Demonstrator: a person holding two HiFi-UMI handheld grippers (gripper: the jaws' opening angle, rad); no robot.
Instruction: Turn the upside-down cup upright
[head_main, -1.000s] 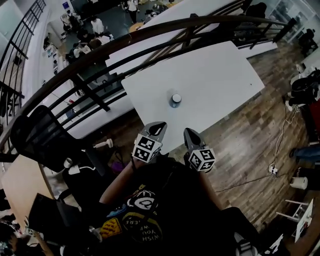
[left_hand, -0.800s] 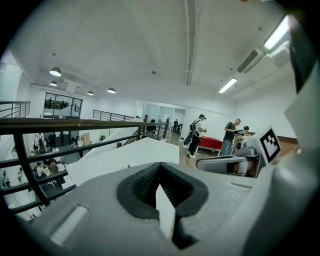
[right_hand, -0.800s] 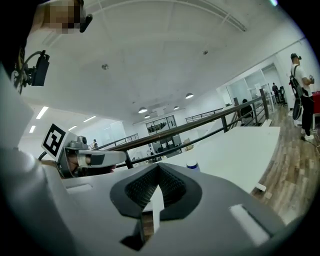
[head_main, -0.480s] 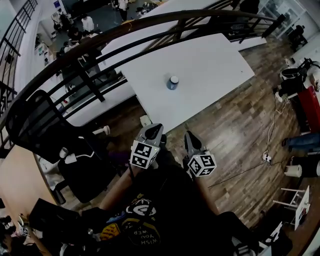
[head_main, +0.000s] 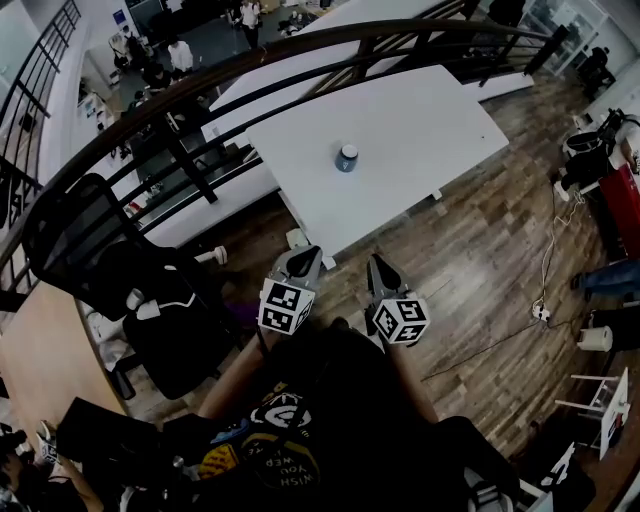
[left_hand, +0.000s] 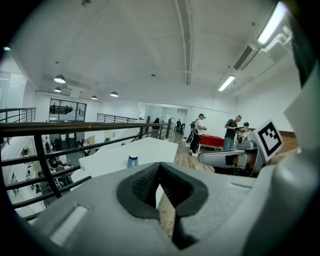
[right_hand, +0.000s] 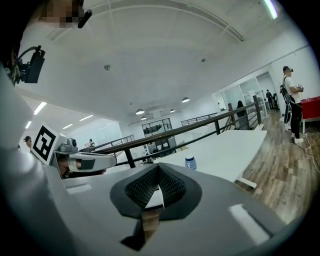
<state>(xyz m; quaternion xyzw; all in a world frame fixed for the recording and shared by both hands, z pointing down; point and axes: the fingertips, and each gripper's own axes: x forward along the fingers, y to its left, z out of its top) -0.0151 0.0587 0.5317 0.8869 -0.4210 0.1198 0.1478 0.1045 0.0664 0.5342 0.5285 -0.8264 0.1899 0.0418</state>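
Note:
A small blue cup (head_main: 346, 157) with a white top stands on the white table (head_main: 420, 120); it also shows far ahead as the cup (left_hand: 132, 161) in the left gripper view and the cup (right_hand: 190, 163) in the right gripper view. My left gripper (head_main: 305, 254) and right gripper (head_main: 377, 264) are held side by side over the wooden floor, short of the table's near edge and well away from the cup. Both are shut with nothing between the jaws.
A black railing (head_main: 200, 80) curves behind the table. A black office chair (head_main: 90, 260) stands at the left. Cables (head_main: 545, 300) and bags lie on the wooden floor at the right. People (left_hand: 231, 132) stand in the distance.
Both grippers have drawn back from the table's edge toward me, so the table and cup now lie farther ahead. Their jaws have stayed shut.

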